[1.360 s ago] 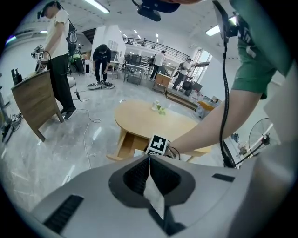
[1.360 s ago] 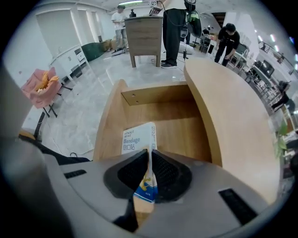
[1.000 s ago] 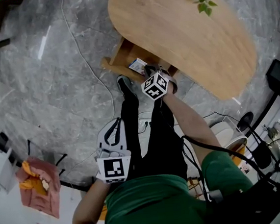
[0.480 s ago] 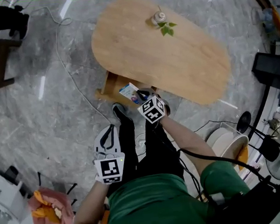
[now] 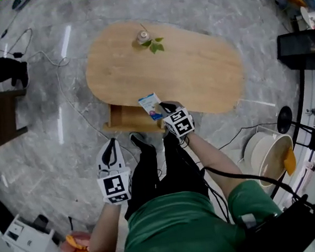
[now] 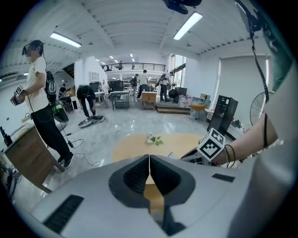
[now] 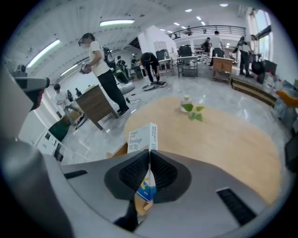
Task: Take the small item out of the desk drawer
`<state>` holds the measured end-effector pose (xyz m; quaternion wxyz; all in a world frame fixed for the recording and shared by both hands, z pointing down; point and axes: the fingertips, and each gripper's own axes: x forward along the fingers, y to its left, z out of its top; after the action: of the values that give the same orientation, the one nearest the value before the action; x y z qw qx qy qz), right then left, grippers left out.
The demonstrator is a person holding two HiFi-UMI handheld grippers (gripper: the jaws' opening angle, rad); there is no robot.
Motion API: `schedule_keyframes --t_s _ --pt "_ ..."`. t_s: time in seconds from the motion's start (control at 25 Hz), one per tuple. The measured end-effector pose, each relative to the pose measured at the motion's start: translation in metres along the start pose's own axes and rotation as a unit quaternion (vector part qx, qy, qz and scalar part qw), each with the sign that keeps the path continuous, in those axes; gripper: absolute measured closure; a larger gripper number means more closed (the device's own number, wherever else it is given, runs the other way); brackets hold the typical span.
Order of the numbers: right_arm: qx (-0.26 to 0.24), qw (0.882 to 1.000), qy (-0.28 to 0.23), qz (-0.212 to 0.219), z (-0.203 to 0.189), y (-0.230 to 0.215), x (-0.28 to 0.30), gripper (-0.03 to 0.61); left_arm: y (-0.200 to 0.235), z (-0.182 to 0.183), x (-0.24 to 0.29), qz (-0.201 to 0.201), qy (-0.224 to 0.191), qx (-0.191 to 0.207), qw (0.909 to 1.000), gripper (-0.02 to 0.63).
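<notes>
By the desk (image 5: 196, 63), right gripper (image 7: 149, 162) clamps the bandage box (image 7: 141, 137), long axis pointing forward along its jaws.

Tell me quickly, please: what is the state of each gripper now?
Left gripper: closed, nothing between its jaws.
Right gripper: closed on the bandage box, holding it.

R gripper (image 5: 163, 109) is out front, R arm (image 5: 211, 157) stretched fwd, jaws pinched on a small bandage box (image 5: 150, 105). L gripper (image 5: 110, 144) sits low and back by the legs, L forearm (image 5: 104, 233) tucked near torso, jaws together, nothing btwn them.
</notes>
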<state>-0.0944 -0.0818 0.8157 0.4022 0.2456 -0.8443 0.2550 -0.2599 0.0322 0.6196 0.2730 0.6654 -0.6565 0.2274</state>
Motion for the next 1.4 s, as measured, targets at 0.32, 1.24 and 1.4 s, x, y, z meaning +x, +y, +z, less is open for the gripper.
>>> schedule_keyframes --t_s 0.32,1.24,1.4 --pt "0.104 0.993 -0.024 -0.045 -0.029 -0.13 -0.046 0.545 -0.072 0.023 0.039 -0.019 0.021 0.033 0.9991 0.592" --pt "0.295 0.953 -0.043 -0.05 -0.138 -0.328 -0.056 0.546 -0.216 0.023 0.148 -0.062 0.09 0.049 0.9928 0.592" --pt "0.306 0.95 -0.044 -0.041 -0.144 -0.336 -0.048 0.546 -0.222 0.021 0.149 -0.056 0.093 0.049 0.9929 0.592"
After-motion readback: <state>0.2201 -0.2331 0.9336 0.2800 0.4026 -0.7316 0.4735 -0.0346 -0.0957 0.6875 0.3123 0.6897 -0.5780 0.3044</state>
